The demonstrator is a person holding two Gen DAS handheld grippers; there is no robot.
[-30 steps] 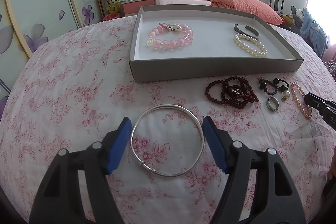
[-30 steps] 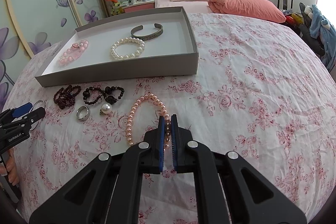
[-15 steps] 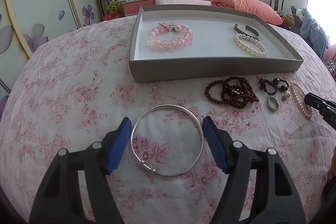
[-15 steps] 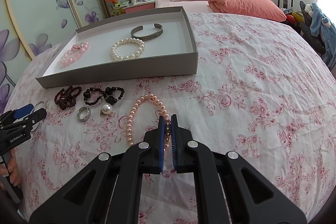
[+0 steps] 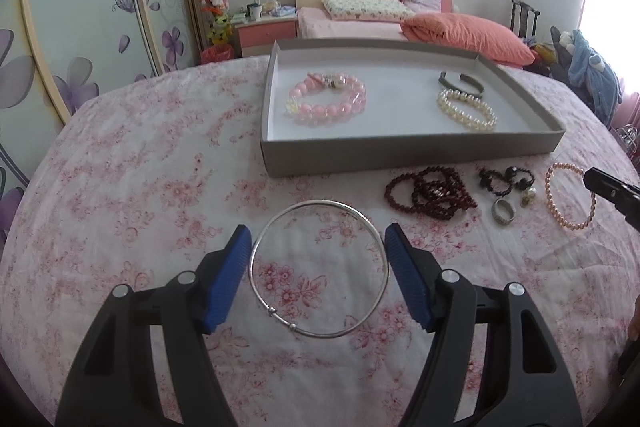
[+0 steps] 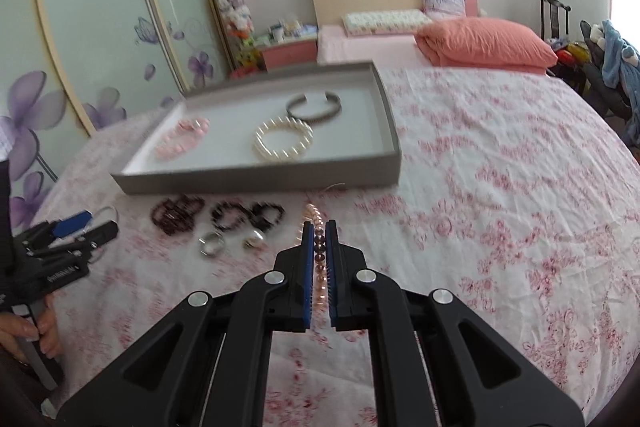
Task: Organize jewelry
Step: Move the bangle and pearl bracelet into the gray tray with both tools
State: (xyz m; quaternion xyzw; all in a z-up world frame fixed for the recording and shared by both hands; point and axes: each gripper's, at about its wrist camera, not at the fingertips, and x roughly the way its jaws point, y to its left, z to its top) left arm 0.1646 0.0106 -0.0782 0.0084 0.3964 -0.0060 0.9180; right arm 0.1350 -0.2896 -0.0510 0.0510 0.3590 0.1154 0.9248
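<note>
The left tongs (image 5: 318, 275), spread wide, flank a silver bangle (image 5: 319, 267) lying flat on the floral tabletop (image 5: 140, 187). The right tongs (image 6: 319, 267) pinch a pink pearl bracelet (image 6: 318, 251), apparently lifting it in the blurred view, just in front of the grey tray (image 6: 260, 179).

left gripper (image 5: 319, 257) jaws spread wide around the silver bangle (image 5: 319, 269) lying on the floral bedspread (image 5: 140, 187).
</note>
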